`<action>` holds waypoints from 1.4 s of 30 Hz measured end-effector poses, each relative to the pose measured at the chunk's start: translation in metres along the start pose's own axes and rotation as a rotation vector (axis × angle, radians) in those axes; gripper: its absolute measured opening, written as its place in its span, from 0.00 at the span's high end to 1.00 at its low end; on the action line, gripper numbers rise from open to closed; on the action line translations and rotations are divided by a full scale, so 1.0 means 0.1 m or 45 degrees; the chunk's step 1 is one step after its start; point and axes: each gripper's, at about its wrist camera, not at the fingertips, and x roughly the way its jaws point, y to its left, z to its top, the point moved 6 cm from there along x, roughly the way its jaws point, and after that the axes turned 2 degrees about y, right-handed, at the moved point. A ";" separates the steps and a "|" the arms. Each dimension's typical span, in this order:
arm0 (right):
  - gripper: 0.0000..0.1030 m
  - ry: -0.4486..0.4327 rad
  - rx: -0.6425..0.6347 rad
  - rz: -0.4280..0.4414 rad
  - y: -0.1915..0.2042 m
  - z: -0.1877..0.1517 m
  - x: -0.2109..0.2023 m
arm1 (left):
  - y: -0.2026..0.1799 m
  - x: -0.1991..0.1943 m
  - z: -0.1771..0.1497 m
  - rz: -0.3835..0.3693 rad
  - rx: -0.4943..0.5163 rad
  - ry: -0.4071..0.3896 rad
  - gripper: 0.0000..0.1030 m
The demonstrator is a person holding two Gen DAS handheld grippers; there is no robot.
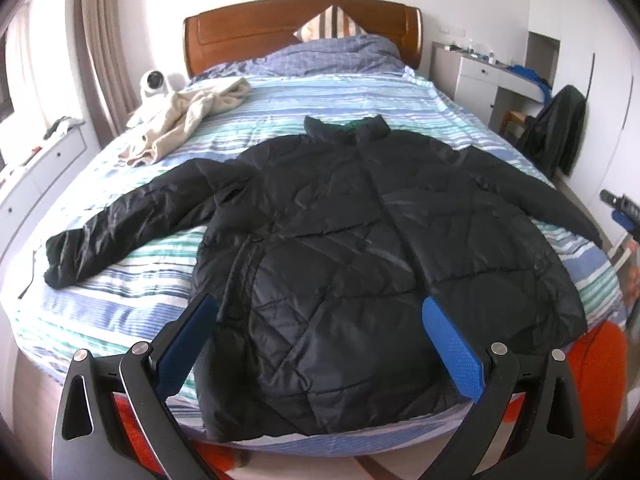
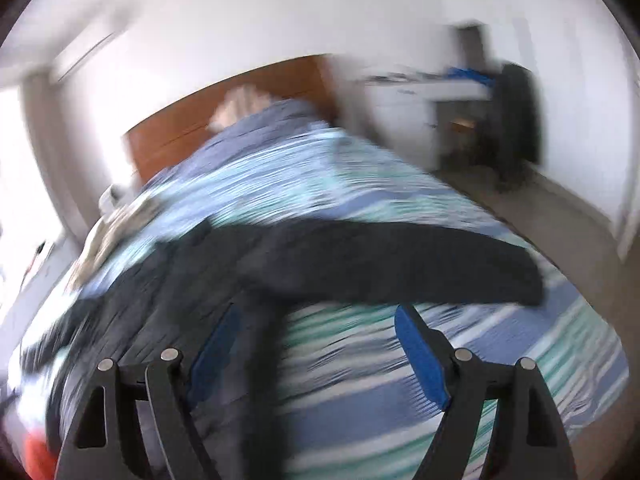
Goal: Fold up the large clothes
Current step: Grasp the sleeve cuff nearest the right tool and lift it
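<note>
One black jacket (image 1: 340, 240) lies flat on the bed (image 1: 120, 312), both sleeves spread, hem at the foot edge. One beige garment (image 1: 188, 116) lies apart — bare striped cover between. Left tongs (image 1: 320, 320) and right tongs (image 2: 316, 340) — both released, empty.

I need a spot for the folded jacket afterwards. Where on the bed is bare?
Bare striped cover lies between the black jacket's collar and the blue duvet. The beige garment crowds the far left; the jacket fills the near half.
</note>
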 end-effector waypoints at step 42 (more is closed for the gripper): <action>0.92 -0.363 -0.870 0.421 2.89 0.24 -0.38 | 0.32 0.17 0.00 0.038 -0.123 0.031 0.01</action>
